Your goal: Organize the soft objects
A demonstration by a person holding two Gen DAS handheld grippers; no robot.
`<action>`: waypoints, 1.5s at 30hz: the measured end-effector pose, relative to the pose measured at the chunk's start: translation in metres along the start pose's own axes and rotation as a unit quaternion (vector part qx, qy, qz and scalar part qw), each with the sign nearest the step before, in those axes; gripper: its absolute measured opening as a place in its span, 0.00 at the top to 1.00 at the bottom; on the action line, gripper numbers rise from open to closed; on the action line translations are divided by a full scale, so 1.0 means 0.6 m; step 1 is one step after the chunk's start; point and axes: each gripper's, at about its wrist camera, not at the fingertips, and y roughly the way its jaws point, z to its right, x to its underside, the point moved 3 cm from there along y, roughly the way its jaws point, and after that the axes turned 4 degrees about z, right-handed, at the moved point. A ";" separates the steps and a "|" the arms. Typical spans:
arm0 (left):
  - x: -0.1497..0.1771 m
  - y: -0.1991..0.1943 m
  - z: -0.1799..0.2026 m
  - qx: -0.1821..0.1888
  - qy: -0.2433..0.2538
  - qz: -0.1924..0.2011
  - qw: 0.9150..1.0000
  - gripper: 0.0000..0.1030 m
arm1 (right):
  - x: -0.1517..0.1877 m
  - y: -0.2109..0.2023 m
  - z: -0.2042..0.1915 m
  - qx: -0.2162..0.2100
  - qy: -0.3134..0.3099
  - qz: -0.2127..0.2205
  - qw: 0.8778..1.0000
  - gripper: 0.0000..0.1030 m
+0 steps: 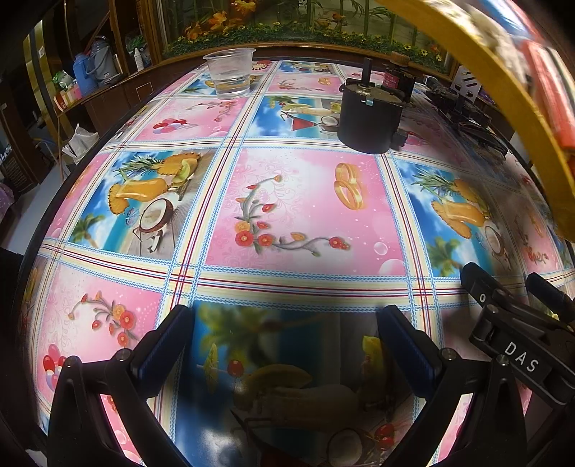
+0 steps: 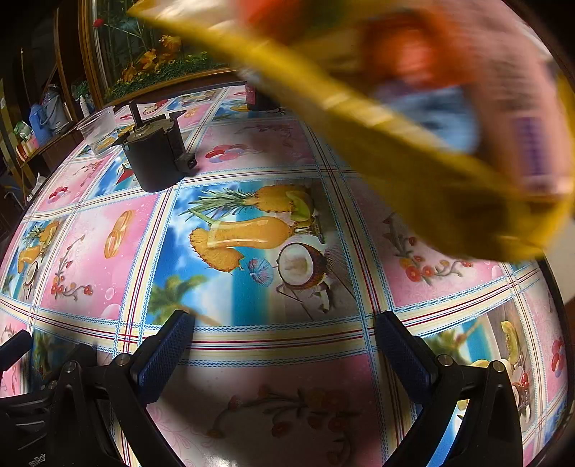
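- Both tongs, left gripper (image 1: pixel 285 355) and right gripper (image 2: pixel 284 355), are spread wide and hold nothing.
- The blurry yellow-edged printed packet (image 2: pixel 413 118), probably a soft pouch, hangs above and ahead of the right tongs, so it's likely mid-air rather than resting.
- The black cylindrical motor (image 1: pixel 370 115) and clear plastic cup (image 1: pixel 230 73) sit far ahead, out of the way.

Fruit-print tablecloth (image 1: pixel 294 201), dark wooden shelving (image 1: pixel 107 89), floral wall mural (image 1: pixel 287 21), dim light

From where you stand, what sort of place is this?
Most likely a lived-in home, perhaps a dining or living room. A table wears a fruit-print tablecloth and holds a clear plastic cup. Wooden shelves at the side carry flasks and bottles, and a large framed flower picture hangs behind.
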 end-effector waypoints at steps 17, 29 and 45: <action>0.005 -0.011 0.003 0.002 0.000 0.001 1.000 0.00 | -0.001 0.001 -0.004 0.000 0.001 0.000 1.000 0.01; 0.006 -0.011 0.005 0.003 0.000 0.000 1.000 0.00 | -0.001 -0.001 -0.002 0.000 0.001 0.000 1.000 0.01; 0.007 -0.012 0.008 0.002 0.001 0.000 1.000 0.00 | -0.001 -0.001 0.002 0.001 0.002 0.000 1.000 0.01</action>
